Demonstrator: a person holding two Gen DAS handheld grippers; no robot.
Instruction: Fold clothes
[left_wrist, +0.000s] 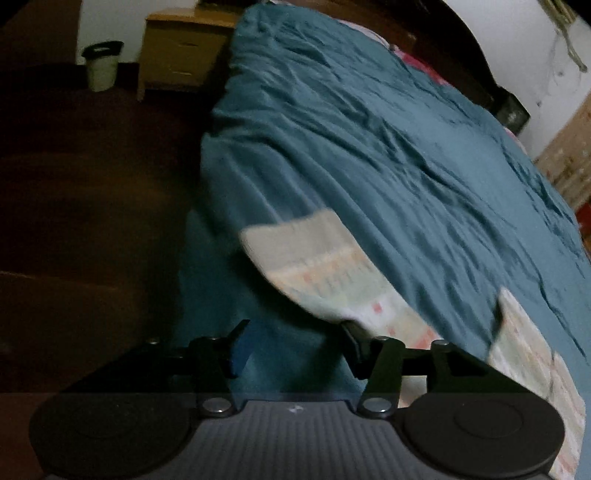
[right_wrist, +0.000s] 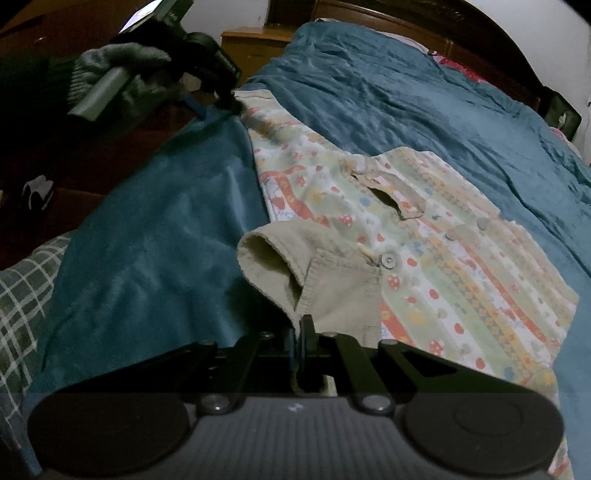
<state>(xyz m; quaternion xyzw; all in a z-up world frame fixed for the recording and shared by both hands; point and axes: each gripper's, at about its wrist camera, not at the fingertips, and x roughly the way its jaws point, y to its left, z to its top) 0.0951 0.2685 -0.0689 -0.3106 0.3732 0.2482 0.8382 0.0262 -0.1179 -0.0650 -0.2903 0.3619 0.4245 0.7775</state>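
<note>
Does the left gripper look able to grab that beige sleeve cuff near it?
Probably yes. The left gripper is open, and the beige sleeve cuff lies just ahead on the teal blanket with nothing between them, though the view is blurred.

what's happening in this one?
A person with a claw in each hand is folding a patterned shirt spread on a bed with a teal blanket. The right claw is shut on the shirt's beige sleeve cuff. The left claw is open at the far sleeve, near the bed's edge, gripping nothing yet. The shirt lies mostly flat, collar up, no fold finished.
</note>
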